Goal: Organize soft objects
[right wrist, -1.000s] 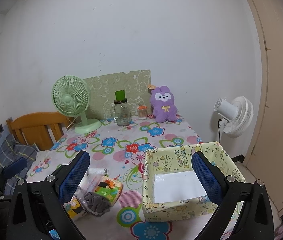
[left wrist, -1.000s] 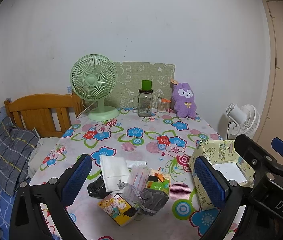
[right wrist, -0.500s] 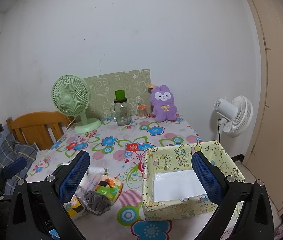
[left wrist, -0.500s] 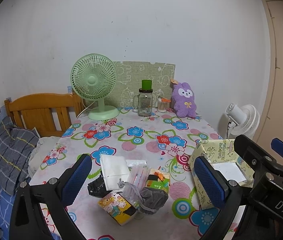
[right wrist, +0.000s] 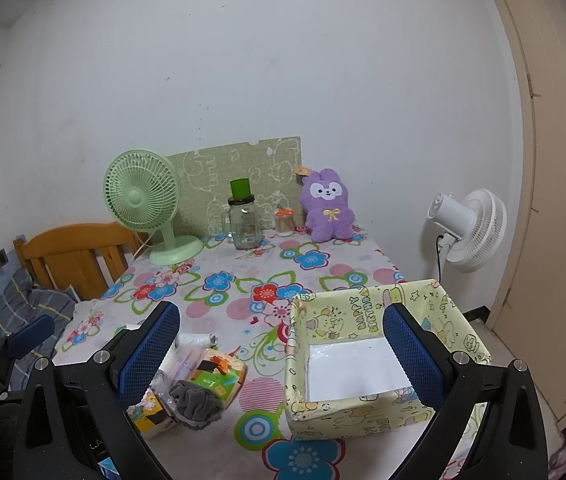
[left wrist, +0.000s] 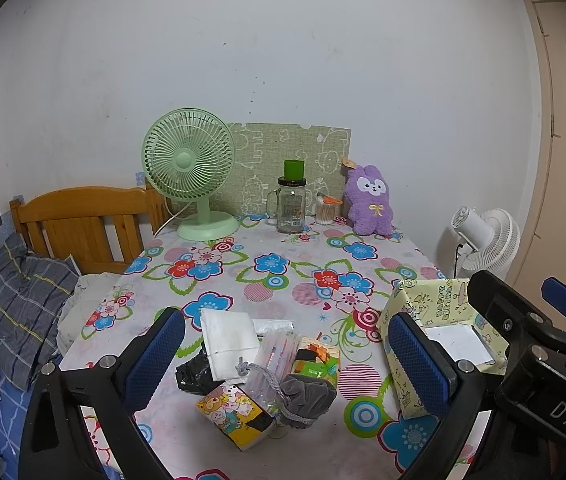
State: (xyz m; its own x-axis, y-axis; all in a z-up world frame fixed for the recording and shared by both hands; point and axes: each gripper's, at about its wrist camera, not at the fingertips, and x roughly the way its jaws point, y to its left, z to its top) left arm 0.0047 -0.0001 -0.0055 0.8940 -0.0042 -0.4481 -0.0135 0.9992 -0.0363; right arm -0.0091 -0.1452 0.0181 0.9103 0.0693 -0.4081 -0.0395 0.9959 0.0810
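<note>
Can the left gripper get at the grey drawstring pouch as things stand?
Probably yes. The left gripper is open and empty above the pile, and the grey drawstring pouch lies on top at its near edge, nothing covering it. The yellow box stands apart to the right.

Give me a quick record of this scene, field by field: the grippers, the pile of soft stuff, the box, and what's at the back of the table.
left gripper: open, empty, above the pile
right gripper: open, empty, near the box
pile: grey pouch, tissue packs, white cloth, black bag, near table edge
box: yellow, open-topped, nothing in it but a white liner, right of pile
back of table: green fan, glass jar, purple plush
</note>
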